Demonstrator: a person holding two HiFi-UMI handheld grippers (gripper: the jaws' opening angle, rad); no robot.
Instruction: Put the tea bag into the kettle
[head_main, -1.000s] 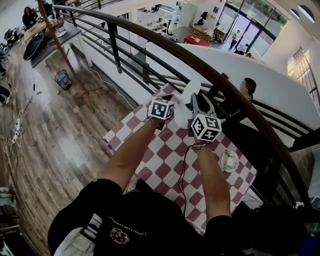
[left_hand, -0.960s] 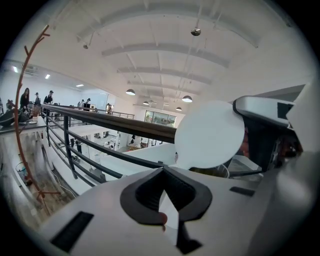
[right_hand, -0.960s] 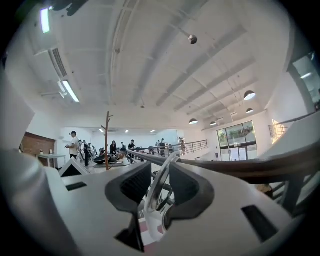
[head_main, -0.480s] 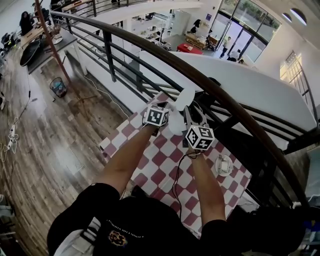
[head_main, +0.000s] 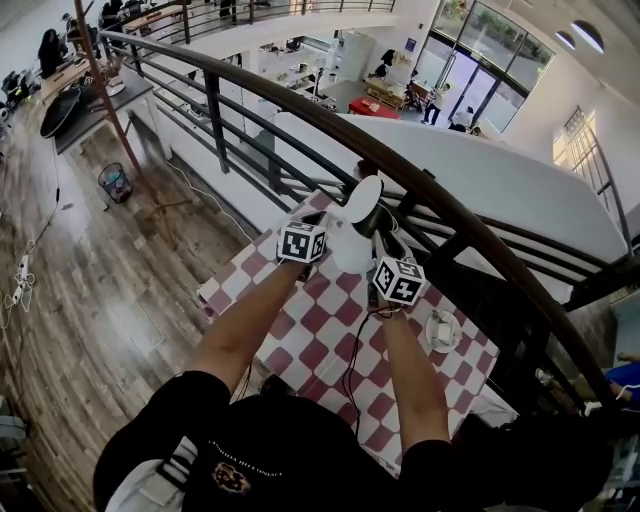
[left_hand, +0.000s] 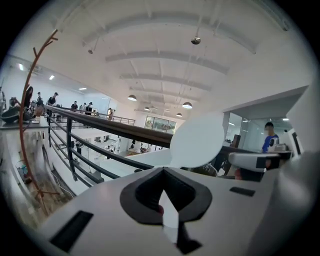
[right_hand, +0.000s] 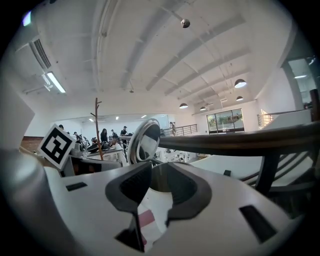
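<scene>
Fingers (right_hand: 125, 189) of the right gripper (right_hand: 159, 168) are pinched on the tea bag (right_hand: 152, 210), a flat white paper piece with a pale red band across it. It sits in the grip just in front of the kettle (head_main: 350, 245), whose bare metal mouth shows right beyond the fingertips. The lid (head_main: 367, 192) stands tipped up and back, so the opening is free. The left gripper (left_hand: 163, 170) has its fingers closed on a white part of the kettle below the lid, seemingly steadying it on the checkered tabletop (head_main: 320, 330); which part I cannot tell. I judge this to be the delivery step: the bag is at the mouth but not yet inside. Next the right gripper should go over the opening, dip in, and part its fingers so the light paper drops clear of the rim.
</scene>
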